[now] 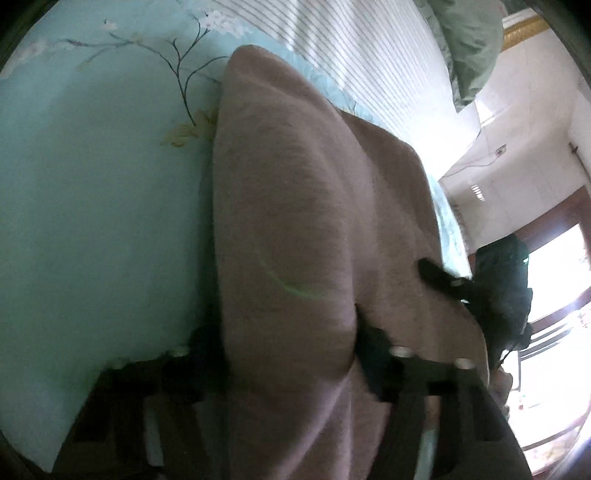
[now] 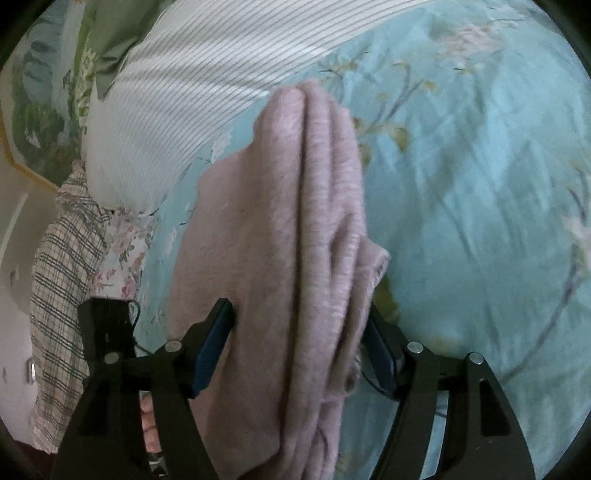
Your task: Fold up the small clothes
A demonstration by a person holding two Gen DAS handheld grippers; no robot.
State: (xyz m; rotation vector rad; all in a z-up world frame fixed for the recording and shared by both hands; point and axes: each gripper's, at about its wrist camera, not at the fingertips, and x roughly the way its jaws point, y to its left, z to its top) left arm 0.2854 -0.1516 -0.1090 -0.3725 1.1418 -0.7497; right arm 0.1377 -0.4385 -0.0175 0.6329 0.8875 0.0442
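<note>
Both grippers are clamped on the same folded pink garment (image 2: 295, 236), which is lifted off the bed and held between them over the pale blue floral bedspread (image 2: 480, 192). The right gripper (image 2: 301, 343) points out across the bed, its two black fingers with blue pads (image 2: 214, 347) pressed against either side of the thick bundle, so it is gripping the garment through several stacked layers whose folded edges run away from the camera in long ridges. In the left wrist view the left gripper (image 1: 291, 354) is pinching the garment (image 1: 295, 221) too: the cloth fills the gap between its dark fingers, drapes over them and hides most of the near finger tips. The picture is tilted, so the bed seems to stand on its side. From there the right gripper (image 1: 443, 277) shows at the far right edge of the cloth, one black finger lying on the fabric. A bare thumb or finger of the person shows low beside the right gripper's left arm. Beyond the garment lies a white striped pillow (image 2: 177, 110) with a green cushion (image 2: 114, 33) behind it, and a checked cloth (image 2: 62, 258) hangs at the bed's left edge. I see no basket or box anywhere.
</note>
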